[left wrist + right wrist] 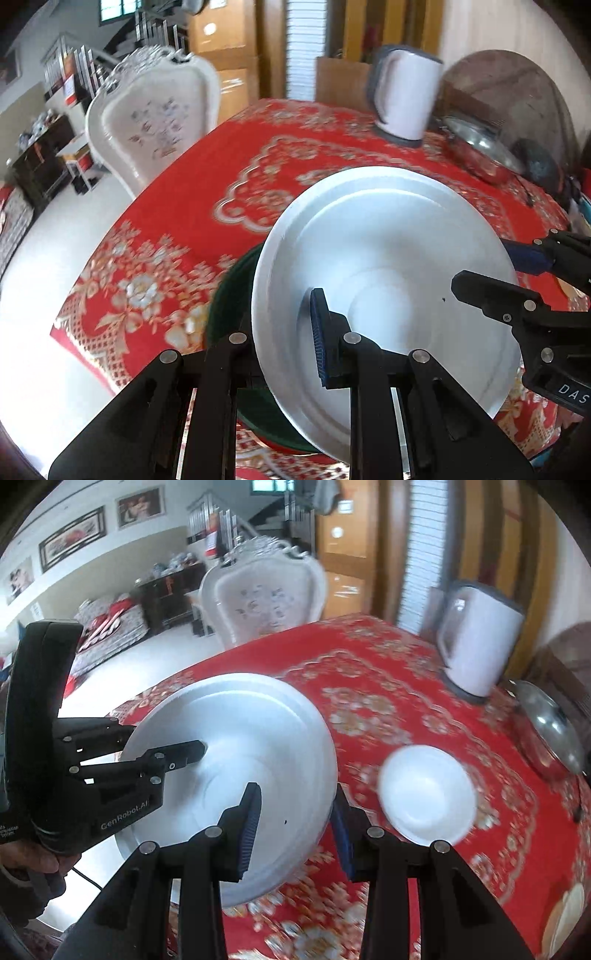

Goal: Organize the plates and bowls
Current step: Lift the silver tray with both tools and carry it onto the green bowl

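The big white plate (388, 266) hangs tilted over the red tablecloth (177, 206), above a green dish (229, 317), both grippers clamped on its rim. Left gripper (288, 332) and right gripper (295, 827) should lower together, level, toward the small white bowl (428, 794) nearby.

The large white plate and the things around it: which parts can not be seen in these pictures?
- Green dish, left wrist view: mostly hidden behind the white plate.
- Left gripper: outer finger hidden behind the plate's rim.
- Small white bowl, right wrist view: motion-blurred.
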Demonstrator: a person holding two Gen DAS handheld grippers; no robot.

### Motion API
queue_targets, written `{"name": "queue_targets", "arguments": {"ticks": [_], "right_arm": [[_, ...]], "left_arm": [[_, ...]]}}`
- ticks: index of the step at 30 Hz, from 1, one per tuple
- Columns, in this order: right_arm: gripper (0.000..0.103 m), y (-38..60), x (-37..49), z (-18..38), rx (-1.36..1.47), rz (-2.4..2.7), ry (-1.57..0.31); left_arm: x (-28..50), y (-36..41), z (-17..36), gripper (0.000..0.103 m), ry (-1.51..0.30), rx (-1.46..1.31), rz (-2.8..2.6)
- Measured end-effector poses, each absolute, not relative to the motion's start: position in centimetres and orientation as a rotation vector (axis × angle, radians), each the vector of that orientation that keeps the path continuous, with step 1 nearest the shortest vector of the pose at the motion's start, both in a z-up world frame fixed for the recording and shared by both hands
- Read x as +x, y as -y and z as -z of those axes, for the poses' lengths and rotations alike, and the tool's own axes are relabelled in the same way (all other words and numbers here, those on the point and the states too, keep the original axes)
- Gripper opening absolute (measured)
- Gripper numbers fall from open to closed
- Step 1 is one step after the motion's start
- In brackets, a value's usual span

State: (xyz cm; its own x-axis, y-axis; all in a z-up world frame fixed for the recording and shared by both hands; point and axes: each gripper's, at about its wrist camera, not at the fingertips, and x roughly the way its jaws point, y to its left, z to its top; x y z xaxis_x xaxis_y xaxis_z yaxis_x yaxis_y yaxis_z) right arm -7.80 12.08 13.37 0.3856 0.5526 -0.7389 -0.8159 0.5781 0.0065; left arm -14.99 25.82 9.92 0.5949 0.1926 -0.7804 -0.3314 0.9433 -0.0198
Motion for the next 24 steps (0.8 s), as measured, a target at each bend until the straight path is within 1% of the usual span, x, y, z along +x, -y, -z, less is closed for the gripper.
{"name": "queue_targets", "arguments": {"ticks": [5,16,21,24], "right_arm": [[0.038,-14.1,-7.6,-11.9,-0.426,-0.922,-0.804],[0.038,-14.8,-6.9,-9.5,-0.454,-0.903,-0.891],[0.042,-15.0,-7.0,-8.8,-0.466,-0.891,-0.895],[0.044,-15.0,-7.0,-8.9,-0.451,-0.896,-0.901]], "left_arm": [[-14.9,-26.8,-8.2,0.017,-0.919,-0.198,-0.298],[-14.3,-27.3,-5.8,0.017,-0.979,-0.201,-0.291],[-14.0,-26.8,-5.4,0.019,-0.981,-0.166,-0.303],[-13.9,-26.7,-5.2,0.022,-0.986,-0.15,-0.307]]}}
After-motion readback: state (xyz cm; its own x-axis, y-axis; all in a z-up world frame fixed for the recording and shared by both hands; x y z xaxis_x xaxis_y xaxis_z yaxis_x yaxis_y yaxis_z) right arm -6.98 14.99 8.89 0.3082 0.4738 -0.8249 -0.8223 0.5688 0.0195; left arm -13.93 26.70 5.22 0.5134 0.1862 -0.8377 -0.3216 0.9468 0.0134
